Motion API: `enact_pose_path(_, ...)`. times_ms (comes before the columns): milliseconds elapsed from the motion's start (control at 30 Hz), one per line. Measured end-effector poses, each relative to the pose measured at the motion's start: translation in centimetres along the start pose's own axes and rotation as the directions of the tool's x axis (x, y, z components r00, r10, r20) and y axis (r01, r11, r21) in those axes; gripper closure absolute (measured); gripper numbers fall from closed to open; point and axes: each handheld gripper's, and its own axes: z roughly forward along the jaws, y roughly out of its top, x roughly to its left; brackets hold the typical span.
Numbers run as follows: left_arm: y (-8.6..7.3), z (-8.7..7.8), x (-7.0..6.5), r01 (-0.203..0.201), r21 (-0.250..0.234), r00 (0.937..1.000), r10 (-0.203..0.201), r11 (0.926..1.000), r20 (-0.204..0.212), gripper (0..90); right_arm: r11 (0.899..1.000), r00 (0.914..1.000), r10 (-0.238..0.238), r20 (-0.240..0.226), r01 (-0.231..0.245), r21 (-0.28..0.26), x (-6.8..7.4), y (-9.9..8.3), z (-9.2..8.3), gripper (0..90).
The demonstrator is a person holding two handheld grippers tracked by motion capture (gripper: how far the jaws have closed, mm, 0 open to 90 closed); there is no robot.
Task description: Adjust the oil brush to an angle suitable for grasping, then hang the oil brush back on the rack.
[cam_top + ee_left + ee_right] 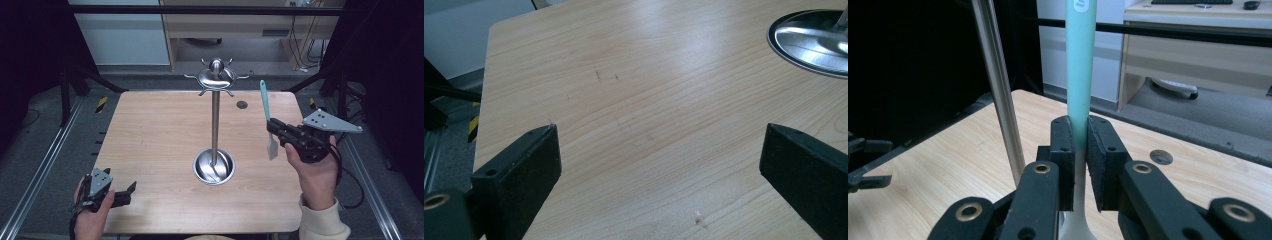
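Overhead: right gripper (274,129) clamped on spatula (267,120), teal handle up, white blade down, held above table (150,130) right of steel hook stand (215,120). Left gripper (131,190) low at near-left table corner, jaws apart, nothing between.

Left gripper view: jaws wide over bare wood; stand base (809,42) at upper right, well apart.

Right gripper view: pads pinch spatula (1081,75) where teal meets white; stand pole (998,85) just left, not touching.

My left gripper (131,189) rests low at the near left table edge, jaws spread wide with nothing between them. My right gripper (272,128), raised in my right hand (316,172), points left, jaws clamped nearly together.
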Motion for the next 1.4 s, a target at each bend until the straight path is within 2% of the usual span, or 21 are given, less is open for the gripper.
enact_pose_path(233, 0.0, -0.1, 0.0, 0.005, -0.003, 1.0000, -0.005, 1.0000, -0.003, 2.6, 0.999, 0.9995, -0.029, -0.015, 0.029, -0.020, 1.1, 0.5, -0.5, 82.1)
enact_pose_path(1400, 0.0, 0.0, -0.1, 0.000, 0.000, 1.0000, 0.000, 1.0000, -0.001, 2.6, 0.995, 0.9950, -0.088, -0.047, 0.086, -0.047, 3.9, 0.7, -0.9, 82.1)
